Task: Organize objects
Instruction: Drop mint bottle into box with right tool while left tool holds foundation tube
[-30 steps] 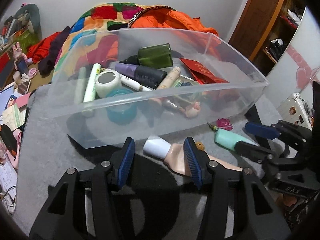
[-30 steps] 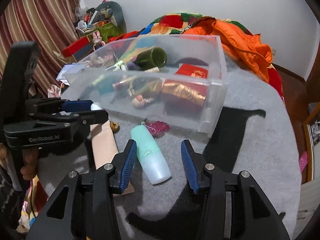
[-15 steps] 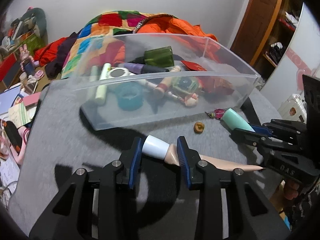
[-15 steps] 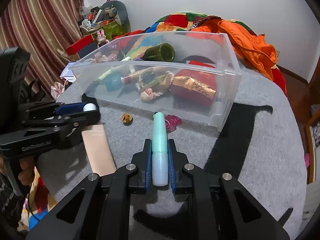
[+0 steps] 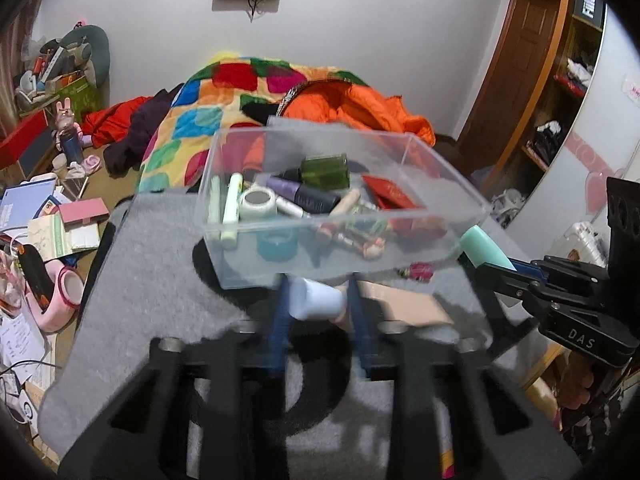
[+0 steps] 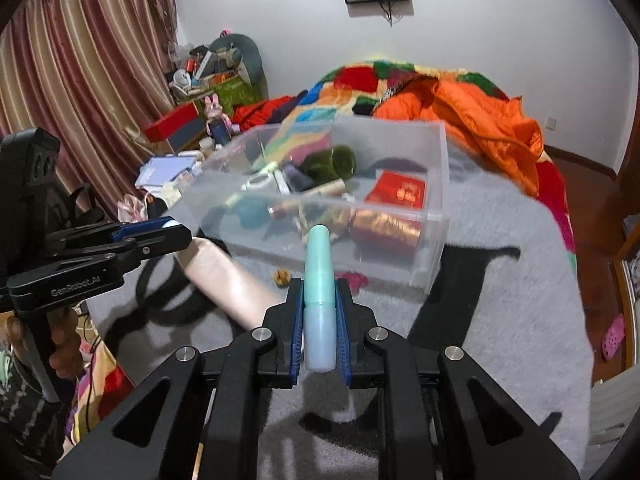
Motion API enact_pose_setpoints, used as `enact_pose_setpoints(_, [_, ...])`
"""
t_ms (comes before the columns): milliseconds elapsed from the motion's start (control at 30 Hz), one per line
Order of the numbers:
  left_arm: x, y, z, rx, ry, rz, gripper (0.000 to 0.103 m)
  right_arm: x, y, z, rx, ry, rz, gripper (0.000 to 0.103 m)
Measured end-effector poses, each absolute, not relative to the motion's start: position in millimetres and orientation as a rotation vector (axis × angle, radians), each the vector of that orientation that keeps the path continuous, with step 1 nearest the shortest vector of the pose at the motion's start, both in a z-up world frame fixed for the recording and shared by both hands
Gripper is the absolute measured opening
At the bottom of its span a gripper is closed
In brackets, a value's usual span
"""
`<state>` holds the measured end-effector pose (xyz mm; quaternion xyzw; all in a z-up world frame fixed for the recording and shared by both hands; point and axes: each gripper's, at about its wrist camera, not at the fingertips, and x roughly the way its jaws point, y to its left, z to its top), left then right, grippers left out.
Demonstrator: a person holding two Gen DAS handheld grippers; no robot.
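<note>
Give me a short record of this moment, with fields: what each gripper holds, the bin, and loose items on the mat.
left gripper: shut on the beige tube, at its white cap end
right gripper: shut on the mint bottle
bin: clear, open, on the grey mat, holding cosmetics
loose on mat: pink trinket, small brown piece

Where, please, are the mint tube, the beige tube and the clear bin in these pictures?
mint tube (image 6: 318, 276), right wrist view, its green body.
beige tube (image 5: 316, 300), left wrist view, its white cap.
clear bin (image 6: 434, 240), right wrist view, its near corner wall.
</note>
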<state>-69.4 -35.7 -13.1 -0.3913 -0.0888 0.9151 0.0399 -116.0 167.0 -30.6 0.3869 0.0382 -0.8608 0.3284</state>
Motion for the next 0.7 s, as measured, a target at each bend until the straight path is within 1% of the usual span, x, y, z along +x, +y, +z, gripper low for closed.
enact_pose_setpoints(100, [-72, -40, -5, -1.165, -0.314, 2.798, 0.007, -118, 168, -21, 0.983, 0.092, -2.270, 0.013])
enact_pose_setpoints(233, [-72, -40, -1, -1.153, -0.276, 2.808, 0.007, -121, 170, -11, 0.954, 0.081, -2.295, 0.013])
enact_pose_setpoints(300, [-73, -40, -5, -1.176, -0.278, 2.785, 0.009, -123, 171, -10, 0.953, 0.075, -2.297, 0.013])
enact_pose_setpoints(333, [-75, -40, -9, -1.194, -0.281, 2.770, 0.015, -125, 171, -10, 0.954, 0.072, -2.298, 0.013])
enact_pose_setpoints(367, [-77, -40, -13, -1.215, -0.287, 2.757, 0.026, -126, 171, -10, 0.957, 0.069, -2.299, 0.013])
enact_pose_setpoints(400, [-82, -41, -20, -1.242, -0.299, 2.732, 0.033, -126, 171, -10, 0.960, 0.066, -2.298, 0.013])
enact_pose_setpoints(433, [-84, -41, -25, -1.260, -0.302, 2.722, 0.043, -127, 171, -11, 0.963, 0.061, -2.297, 0.013])
enact_pose_setpoints(467, [-89, -41, -32, -1.291, -0.307, 2.711, 0.049, -127, 172, -12, 0.965, 0.057, -2.296, 0.013])
enact_pose_setpoints(600, [-107, -37, -59, -1.398, -0.321, 2.651, 0.049, -130, 171, -11, 0.963, 0.048, -2.297, 0.013])
enact_pose_setpoints(667, [-113, -34, -68, -1.428, -0.306, 2.635, 0.049, -133, 169, -10, 0.958, 0.051, -2.299, 0.013])
enact_pose_setpoints(700, [-116, -30, -73, -1.442, -0.281, 2.630, 0.048, -135, 167, -10, 0.955, 0.054, -2.301, 0.013])
